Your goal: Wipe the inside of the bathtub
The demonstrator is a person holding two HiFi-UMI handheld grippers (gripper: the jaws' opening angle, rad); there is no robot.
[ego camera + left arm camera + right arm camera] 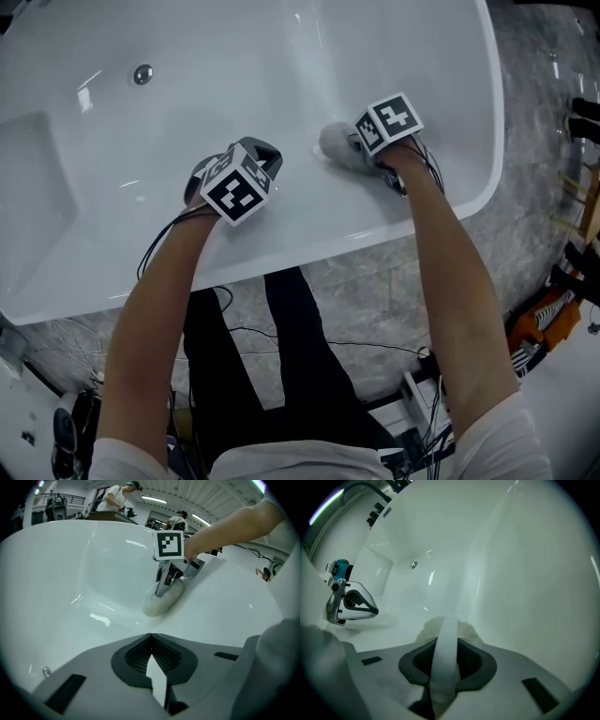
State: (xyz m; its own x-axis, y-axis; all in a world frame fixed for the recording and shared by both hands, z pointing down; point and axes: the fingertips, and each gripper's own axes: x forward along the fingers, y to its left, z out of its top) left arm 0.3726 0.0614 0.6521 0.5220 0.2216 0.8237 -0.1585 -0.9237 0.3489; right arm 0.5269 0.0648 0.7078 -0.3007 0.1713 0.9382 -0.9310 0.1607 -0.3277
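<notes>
Two grippers are over the bathtub [281, 56], both reaching in from the near rim. The right gripper [443, 641] is clenched on the white strap [443, 665] of a pale wiping pad [335, 143]. The pad sits just beyond its tips, pressed against the tub's inner wall near the curved end. The left gripper [150, 635] is clenched with tips touching and nothing between them. It hovers beside the right one, towards the tub's middle and apart from the pad.

Step in hand, by my judgement, is a wipe stroke on the inner wall at that end. Most of the inside looks yet to be covered. To do it well:
- Hold the pad flat to the wall, not on its edge.
- Follow the curve with overlapping passes.
- Squeeze the strap firmly so the pad doesn't slip out under pressure.

Around: a small chrome fitting [142, 74] sits on the far wall, well ahead of the left gripper. A moulded step [37, 178] lies further out on that side. Nothing loose lies in the tub. The only obstacle to a stroke towards the middle is the left gripper itself, so it should move aside.

Behind the grippers, cables [225, 309] trail over the grey floor [375, 291] by the person's legs. In the left gripper view, people [123, 491] stand far beyond the tub.
</notes>
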